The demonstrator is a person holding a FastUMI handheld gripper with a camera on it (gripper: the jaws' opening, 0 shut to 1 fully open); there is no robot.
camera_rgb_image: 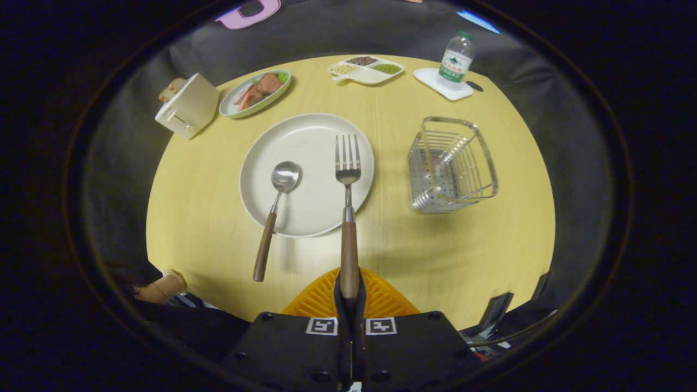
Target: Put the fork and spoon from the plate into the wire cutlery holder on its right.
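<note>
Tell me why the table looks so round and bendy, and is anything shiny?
In the gripper view, the fisheye lens bulges the yellow table; light glints off the spoon bowl and wire cutlery holder; the fork, held in the shut tool, looks sharp.

The round table [218,218] is pale yellow with a faint wood grain, and on it lies a plain cream-white round plate [310,147]. The steel fork [347,163] and steel spoon [284,177] are bright silver at the head with dark brown wooden handles, and the wire cutlery holder [452,163] is shiny silver. Square black-and-white markers sit on the gripper [350,296], whose fingers are closed on the fork's brown handle.
</note>
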